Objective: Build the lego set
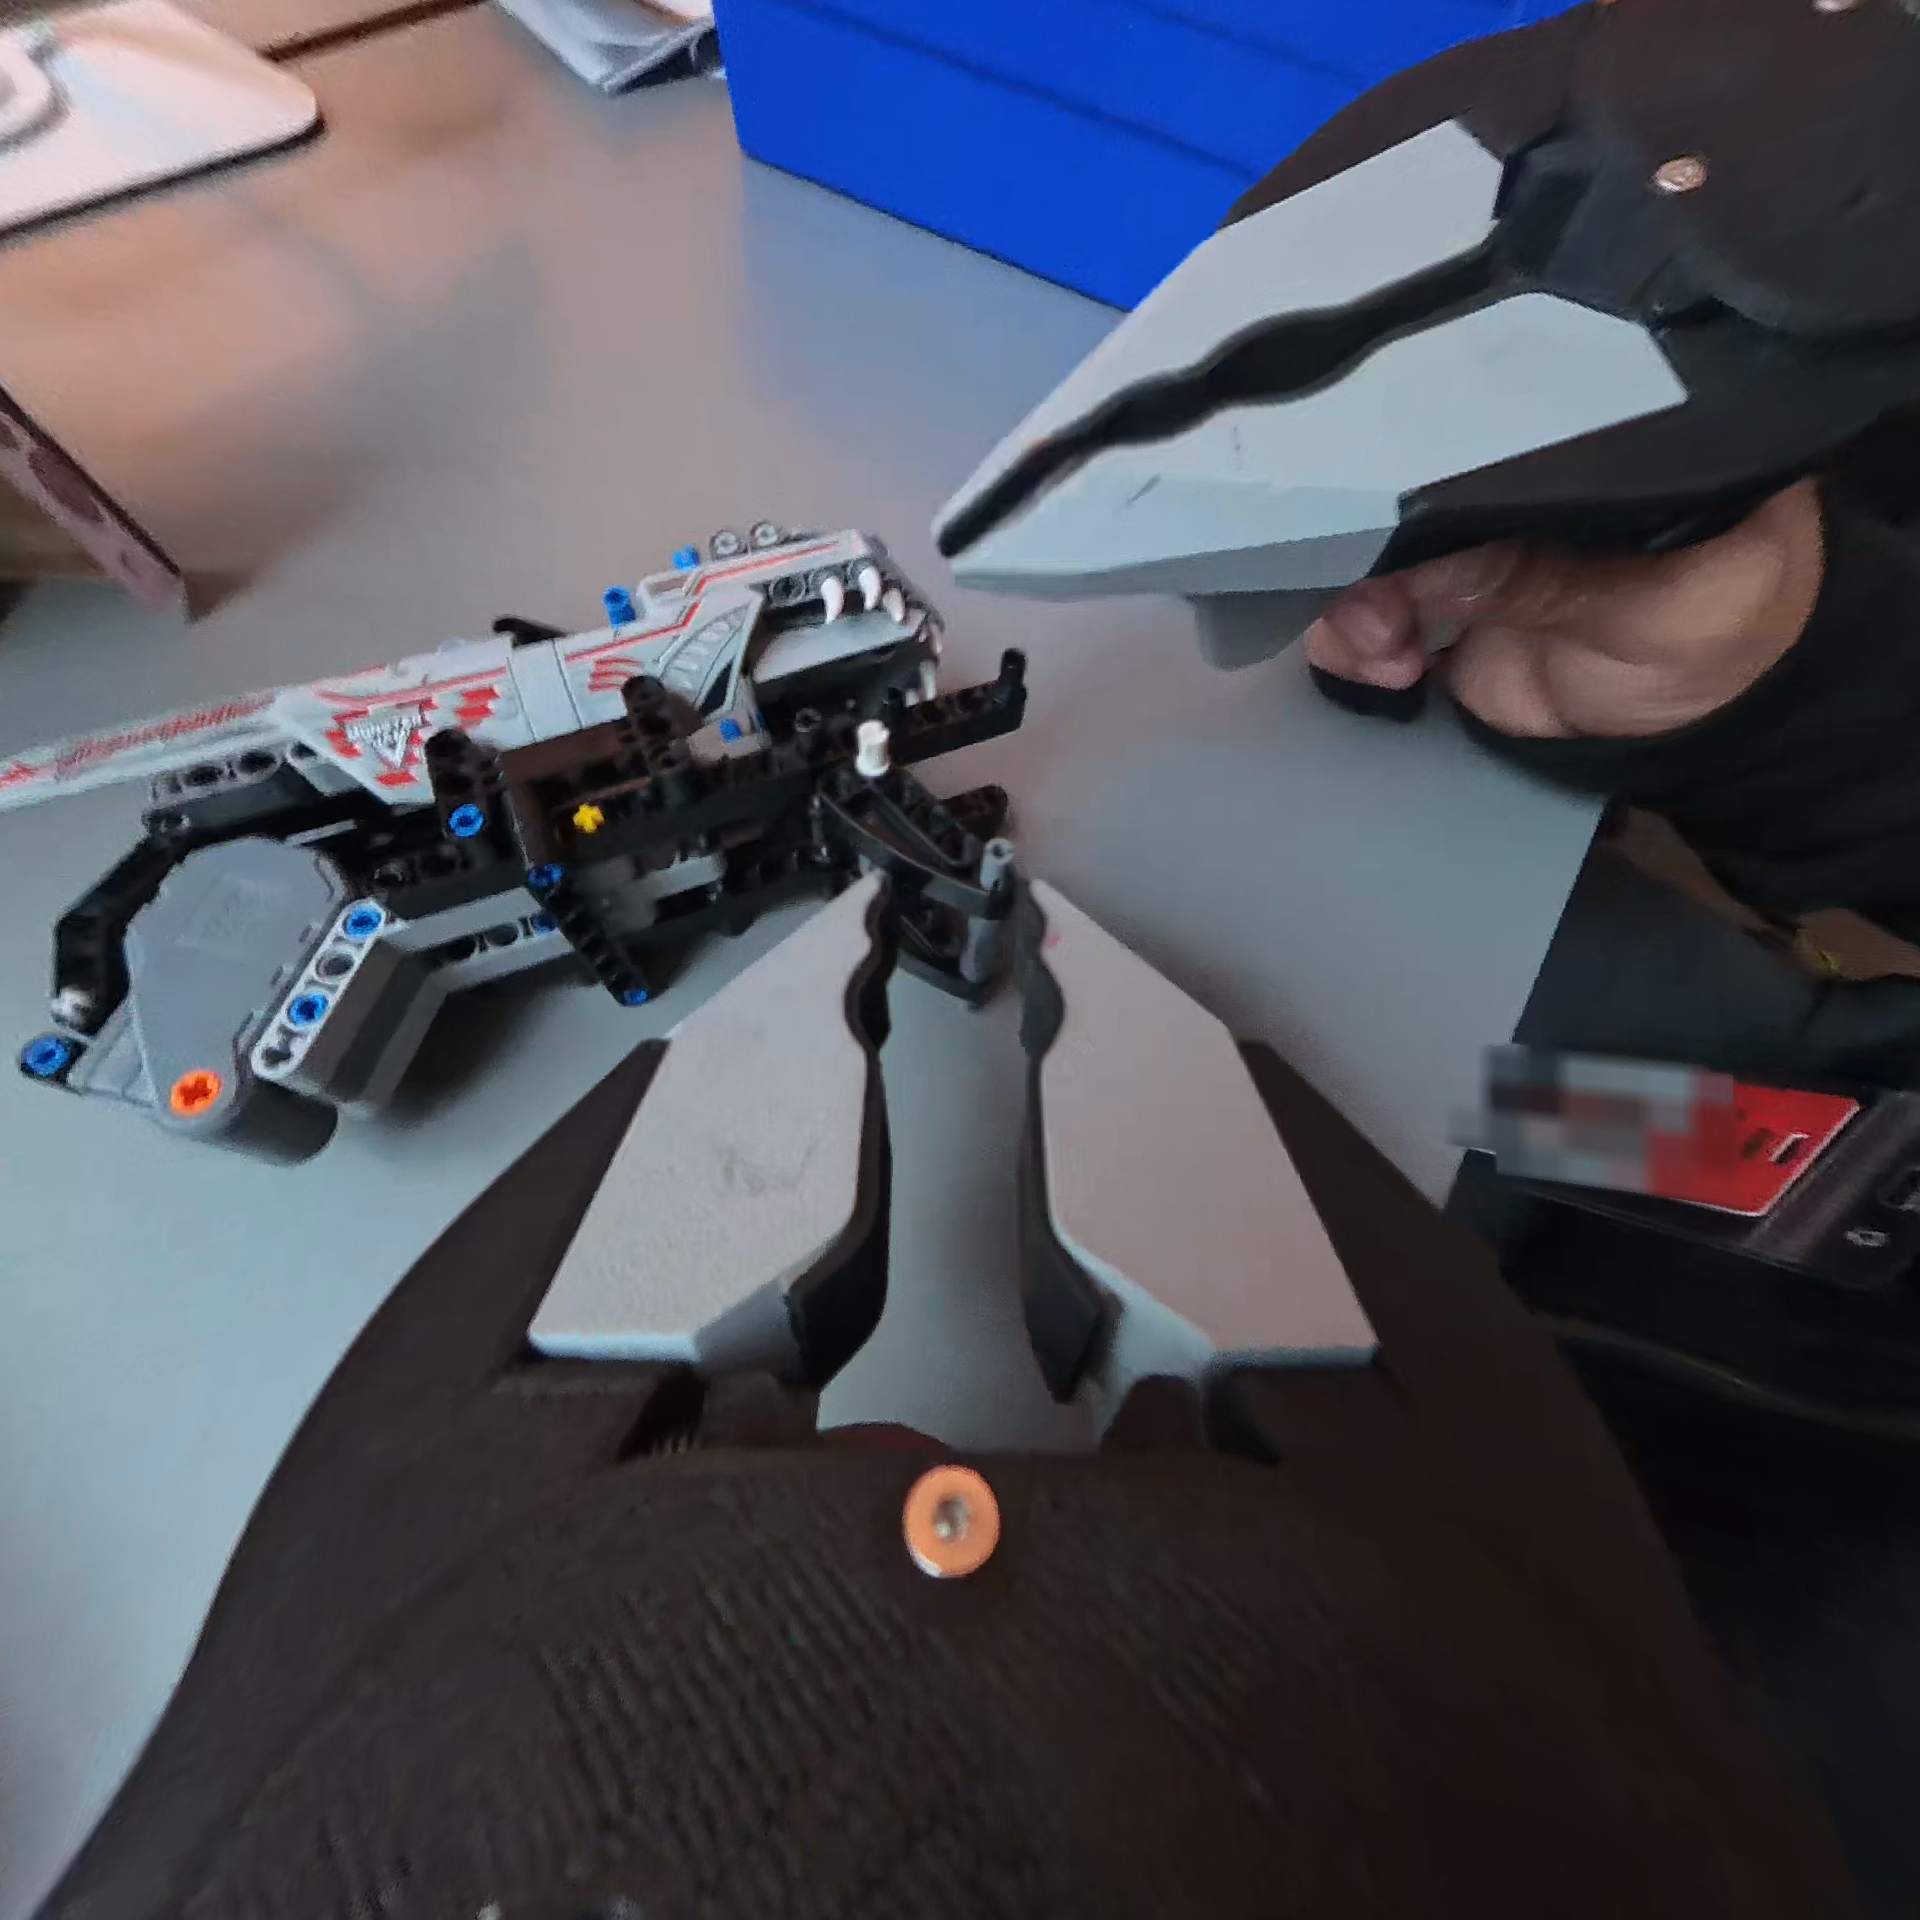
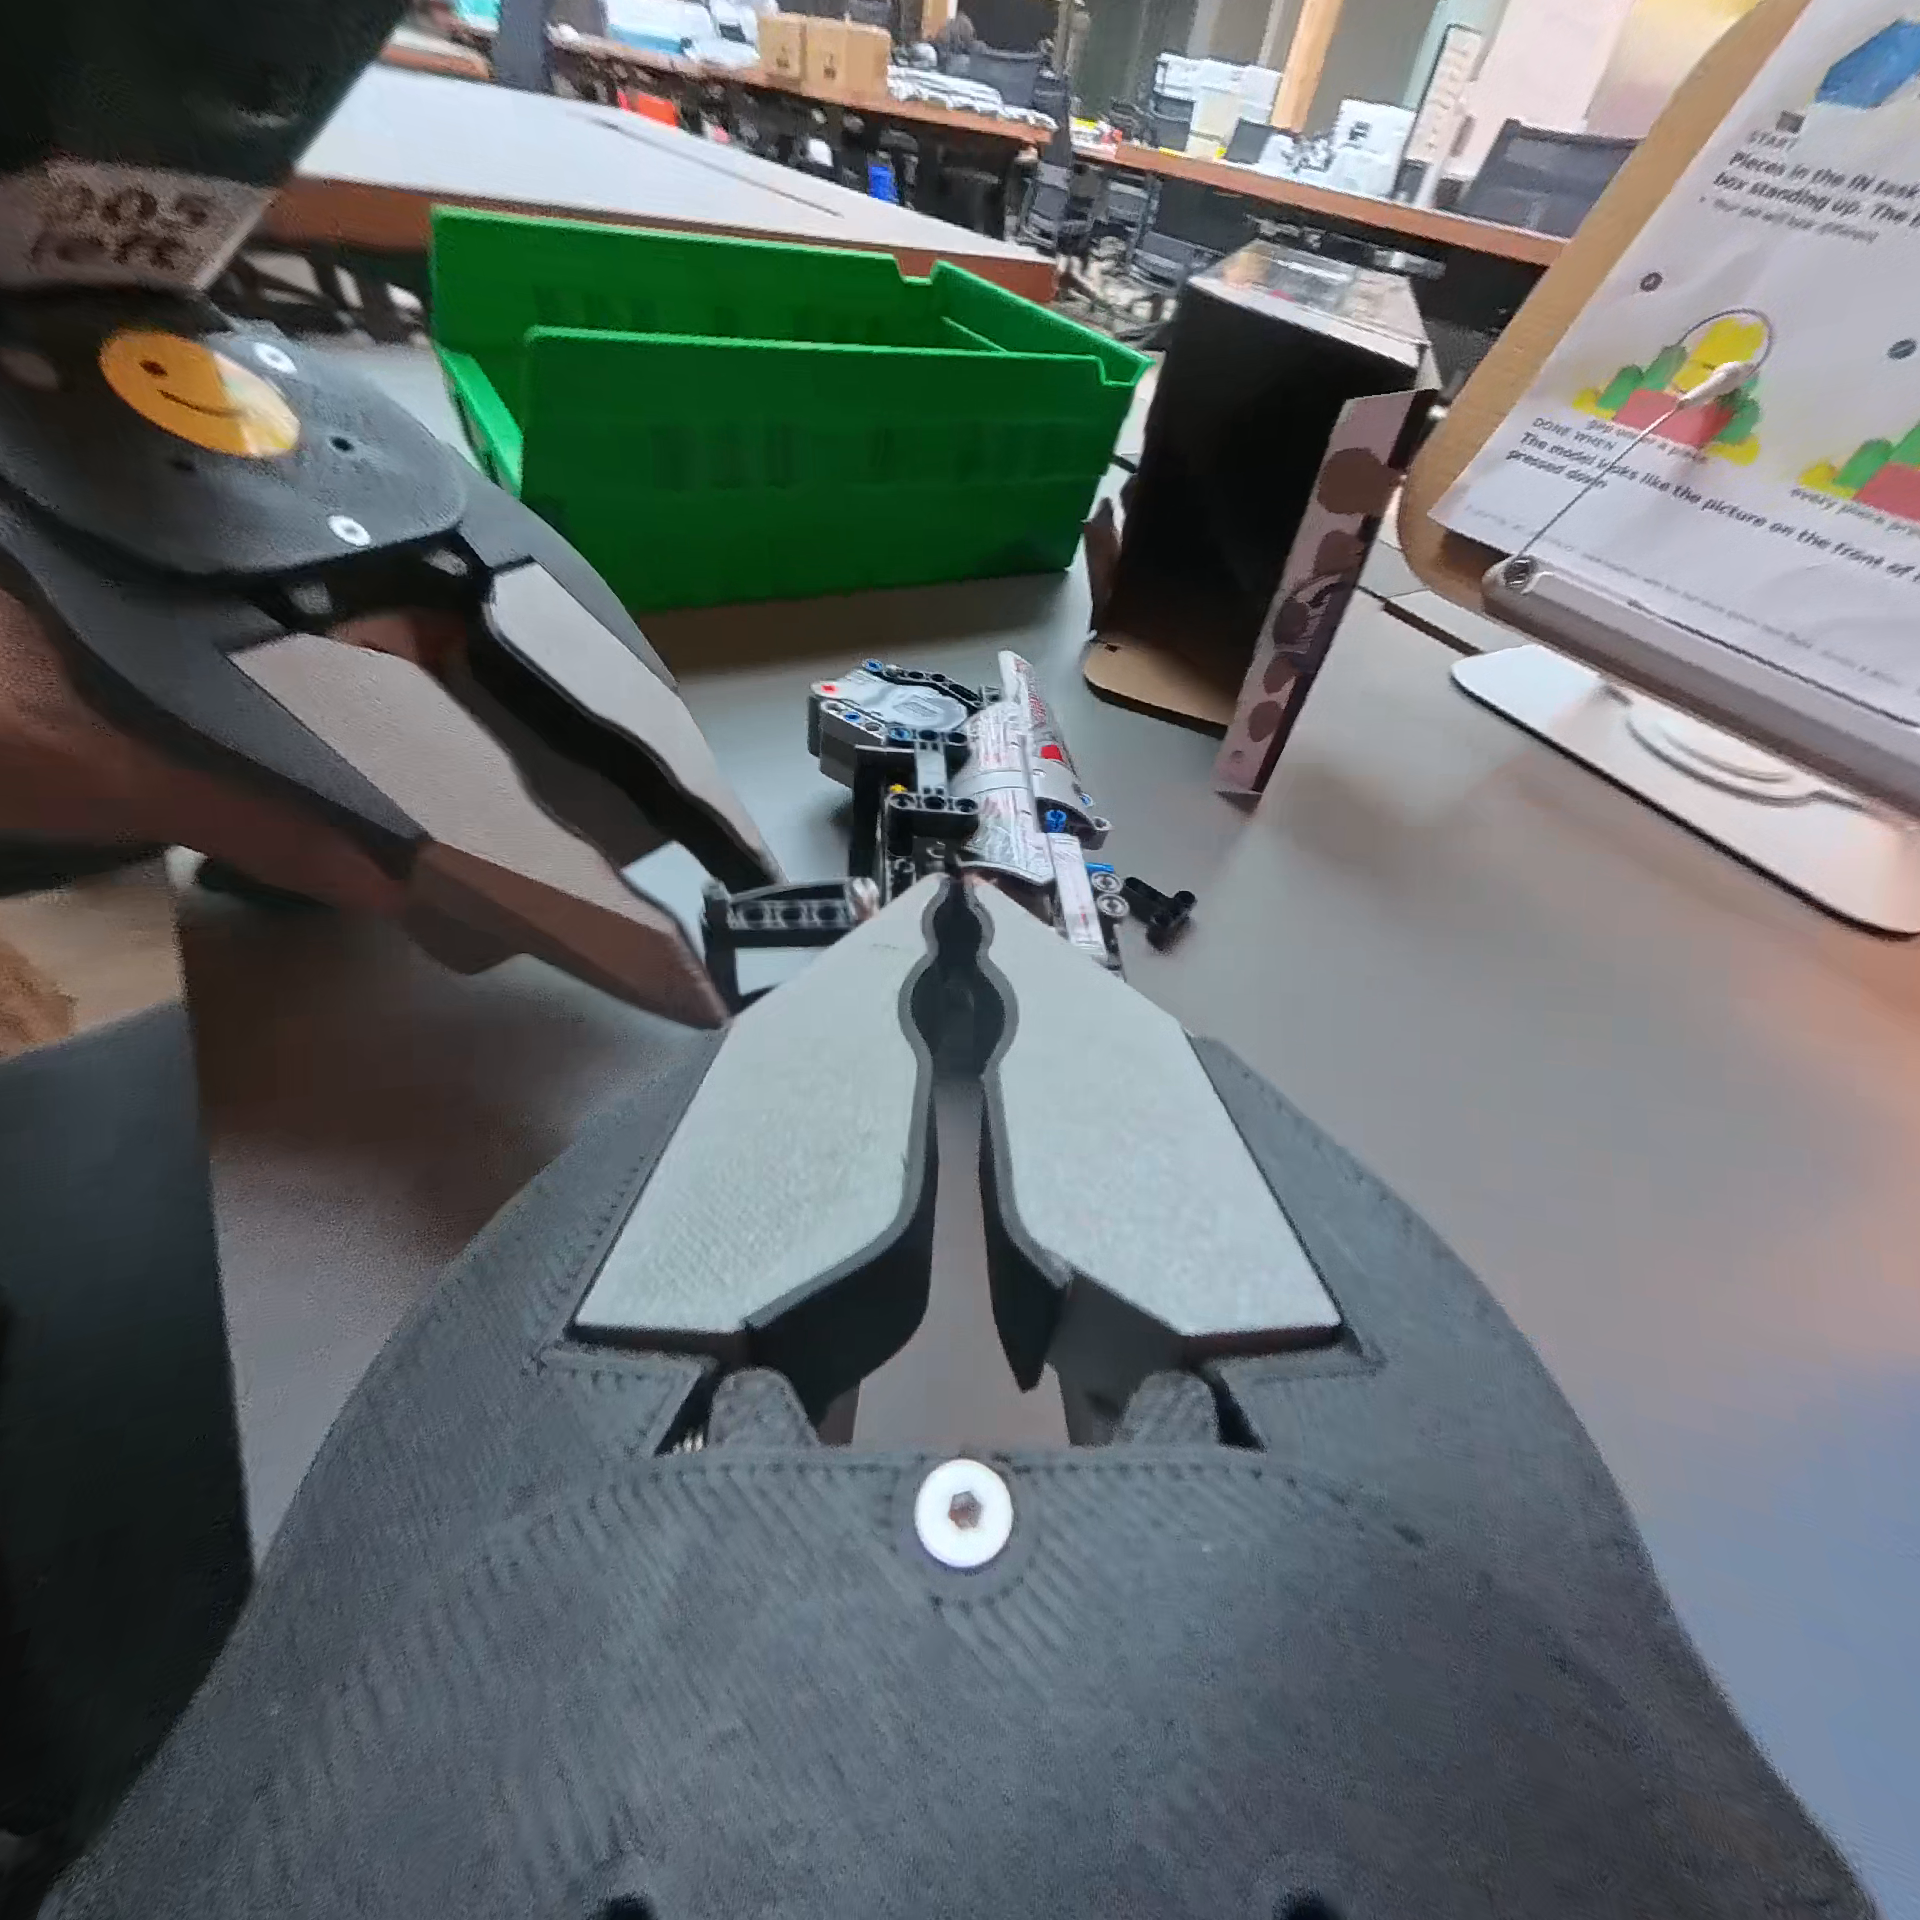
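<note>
At frame centre on the bench (image 1: 1195, 748), the left gripper (image 1: 951, 925) pinches the model's (image 1: 499, 790) black end while the right gripper (image 1: 951, 540), fingers pressed together, nears; a hard push could pop pieces loose.

On the grey table (image 2: 1455, 1039), my landmark is the half-built grey-and-black Lego model (image 2: 966, 790). Behind it stands the green plastic bin (image 2: 769, 447); to its right rear, the open brown cardboard box (image 2: 1257, 520); farther right, the white-footed instruction stand (image 2: 1704, 727). A small loose black connector piece (image 2: 1164, 906) lies just beside the model's right.
</note>
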A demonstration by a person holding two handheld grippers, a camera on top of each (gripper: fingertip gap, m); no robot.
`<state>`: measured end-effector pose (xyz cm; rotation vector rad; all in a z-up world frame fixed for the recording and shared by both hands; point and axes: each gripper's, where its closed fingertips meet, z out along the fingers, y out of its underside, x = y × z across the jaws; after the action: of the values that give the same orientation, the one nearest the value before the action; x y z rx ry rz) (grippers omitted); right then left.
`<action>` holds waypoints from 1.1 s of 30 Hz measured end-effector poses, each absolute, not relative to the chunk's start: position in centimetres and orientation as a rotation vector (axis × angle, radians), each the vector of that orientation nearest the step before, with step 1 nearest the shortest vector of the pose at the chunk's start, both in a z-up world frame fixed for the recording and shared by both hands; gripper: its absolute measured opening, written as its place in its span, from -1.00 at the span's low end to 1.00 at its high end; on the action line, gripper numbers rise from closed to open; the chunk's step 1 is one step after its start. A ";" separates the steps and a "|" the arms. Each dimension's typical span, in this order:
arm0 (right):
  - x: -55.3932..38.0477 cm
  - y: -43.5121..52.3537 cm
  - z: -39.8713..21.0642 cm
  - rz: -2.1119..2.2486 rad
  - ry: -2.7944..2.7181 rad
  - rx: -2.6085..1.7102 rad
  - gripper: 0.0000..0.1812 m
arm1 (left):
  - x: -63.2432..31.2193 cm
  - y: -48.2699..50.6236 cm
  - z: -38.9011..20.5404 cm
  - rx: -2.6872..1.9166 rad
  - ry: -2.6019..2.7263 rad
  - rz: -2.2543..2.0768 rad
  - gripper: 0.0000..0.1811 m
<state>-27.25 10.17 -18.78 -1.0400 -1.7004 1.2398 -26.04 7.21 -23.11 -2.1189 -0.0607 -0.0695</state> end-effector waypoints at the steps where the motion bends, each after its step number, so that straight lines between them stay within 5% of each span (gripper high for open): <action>1: -27.2 10.1 -18.7 1.266 -1.705 -1.045 -0.96 | -26.2 7.4 -23.0 -2.113 -0.049 -0.030 -0.84; 33: -28.5 8.7 -21.3 1.195 -2.165 -0.988 -0.99 | -26.9 7.0 -23.2 -2.119 -0.069 -0.060 -0.95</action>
<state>-28.50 8.66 -21.27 -0.9878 -2.1648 1.1946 -26.86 7.04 -23.21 -2.1191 -0.0690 -0.0602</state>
